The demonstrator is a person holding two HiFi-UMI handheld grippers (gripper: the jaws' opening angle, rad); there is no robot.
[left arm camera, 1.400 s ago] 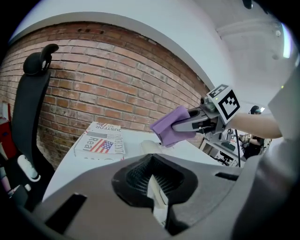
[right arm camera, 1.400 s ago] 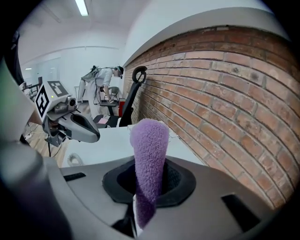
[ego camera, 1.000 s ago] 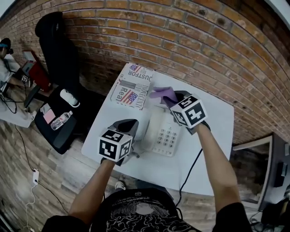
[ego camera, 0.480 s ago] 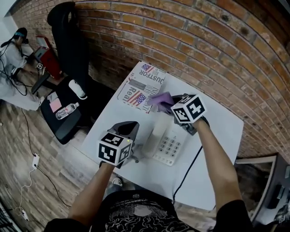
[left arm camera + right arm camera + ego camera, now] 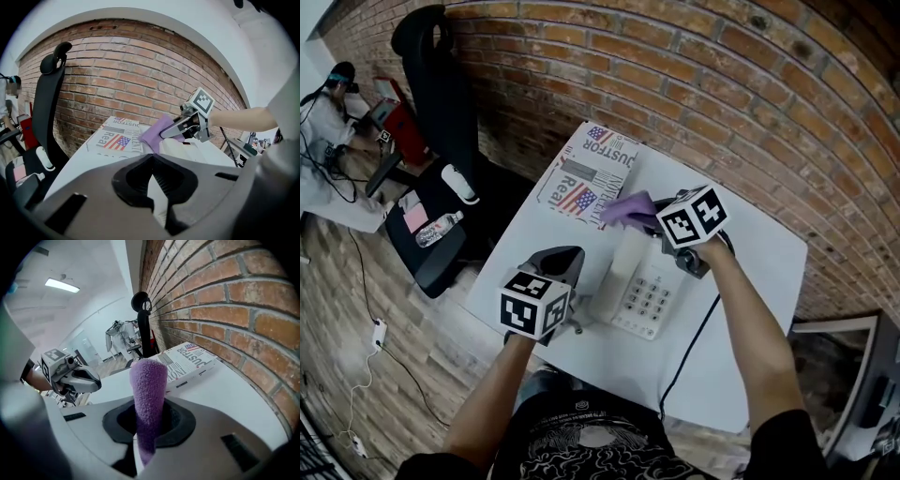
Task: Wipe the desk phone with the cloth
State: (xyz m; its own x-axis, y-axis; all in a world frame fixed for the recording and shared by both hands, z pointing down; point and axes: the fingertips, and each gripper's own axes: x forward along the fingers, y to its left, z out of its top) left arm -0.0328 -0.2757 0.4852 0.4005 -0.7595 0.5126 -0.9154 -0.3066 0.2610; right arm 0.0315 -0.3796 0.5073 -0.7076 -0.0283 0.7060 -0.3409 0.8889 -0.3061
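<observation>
A white desk phone point(image 5: 639, 286) lies on the white table point(image 5: 750, 281), its handset point(image 5: 614, 270) in the cradle on the left side. My right gripper point(image 5: 654, 217) is shut on a purple cloth point(image 5: 628, 208), which hangs over the phone's far end. The cloth point(image 5: 149, 390) stands up between the jaws in the right gripper view. From the left gripper view the cloth point(image 5: 157, 132) and right gripper point(image 5: 180, 127) hover above the phone point(image 5: 187, 149). My left gripper point(image 5: 569, 258) sits shut and empty by the phone's left side, near the table's front-left edge.
A printed newspaper point(image 5: 586, 173) lies at the table's far left corner, just beyond the cloth. The phone's black cord point(image 5: 692, 347) runs off the near edge. A brick wall point(image 5: 722, 84) backs the table. A black office chair point(image 5: 441, 103) stands to the left.
The head camera has shifted a little. The right gripper with the cloth has edged slightly left over the phone's far end. The left gripper has stayed by the phone's left side.
</observation>
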